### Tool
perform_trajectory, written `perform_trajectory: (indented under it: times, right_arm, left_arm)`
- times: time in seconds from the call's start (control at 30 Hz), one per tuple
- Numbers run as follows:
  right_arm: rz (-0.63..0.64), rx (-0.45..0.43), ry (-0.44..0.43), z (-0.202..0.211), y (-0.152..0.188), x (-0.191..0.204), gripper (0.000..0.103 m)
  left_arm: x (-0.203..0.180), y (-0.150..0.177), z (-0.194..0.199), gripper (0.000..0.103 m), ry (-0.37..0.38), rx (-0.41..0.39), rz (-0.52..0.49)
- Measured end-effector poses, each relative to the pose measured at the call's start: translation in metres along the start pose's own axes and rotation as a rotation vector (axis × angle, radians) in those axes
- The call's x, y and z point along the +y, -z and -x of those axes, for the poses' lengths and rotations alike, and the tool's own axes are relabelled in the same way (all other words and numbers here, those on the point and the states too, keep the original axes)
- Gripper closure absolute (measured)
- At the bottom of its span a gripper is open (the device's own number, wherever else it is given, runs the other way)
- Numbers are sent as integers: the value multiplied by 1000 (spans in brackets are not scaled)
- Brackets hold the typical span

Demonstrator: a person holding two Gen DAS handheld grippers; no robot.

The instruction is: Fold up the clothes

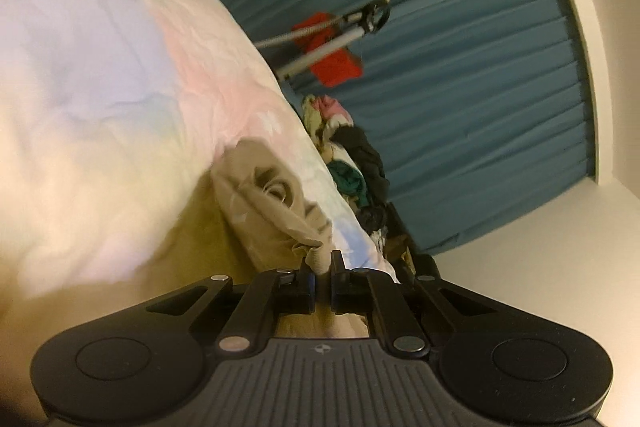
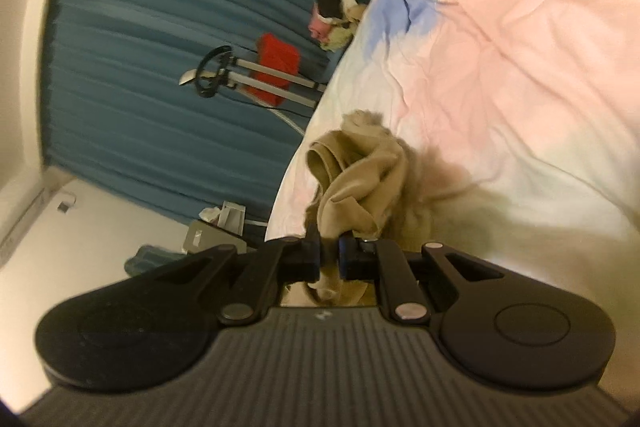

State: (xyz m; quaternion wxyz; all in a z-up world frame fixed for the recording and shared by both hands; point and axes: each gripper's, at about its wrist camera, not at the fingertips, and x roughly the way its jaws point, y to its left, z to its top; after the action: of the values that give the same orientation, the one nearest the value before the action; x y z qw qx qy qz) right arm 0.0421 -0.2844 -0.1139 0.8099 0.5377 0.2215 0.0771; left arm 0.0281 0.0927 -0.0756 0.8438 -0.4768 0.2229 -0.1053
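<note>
Left wrist view shows my left hand-held gripper closed down almost fully on a ribbed edge of a beige garment, which hangs bunched and twisted over the pastel bedsheet. From the right wrist view, my right hand-held gripper is likewise pinched nearly shut on another bit of the same beige garment, so the cloth is strung between both grips, crumpled, not spread flat. The risk I see: each grip has only a thin pinch of fabric, so a sharp pull apart could slip an edge free and drop the piece in a heap. Because it is twisted, laying it down as it is would trap creases. A pile of other clothes sits at the bed's far edge, near a teal curtain.
</note>
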Motion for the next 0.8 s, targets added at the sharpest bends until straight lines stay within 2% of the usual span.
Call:
perform_trajectory:
  times: [0.2, 0.33, 0.47, 0.63, 0.8]
  right_arm:
    - [109, -82, -37, 56, 34, 8, 92]
    - [149, -110, -35, 60, 32, 22, 92]
    - [99, -67, 12, 20, 5, 43, 92]
    - [75, -32, 128, -63, -33, 60, 91]
    - [14, 41, 189, -138, -60, 37, 91]
  left_arm:
    - [-10, 34, 59, 97, 22, -71, 15]
    - [-15, 27, 61, 97, 14, -85, 23]
    - [-26, -5, 29, 97, -69, -45, 13]
    - [-39, -47, -39, 96, -175, 2, -23]
    - [-20, -79, -109, 96, -261, 48, 0]
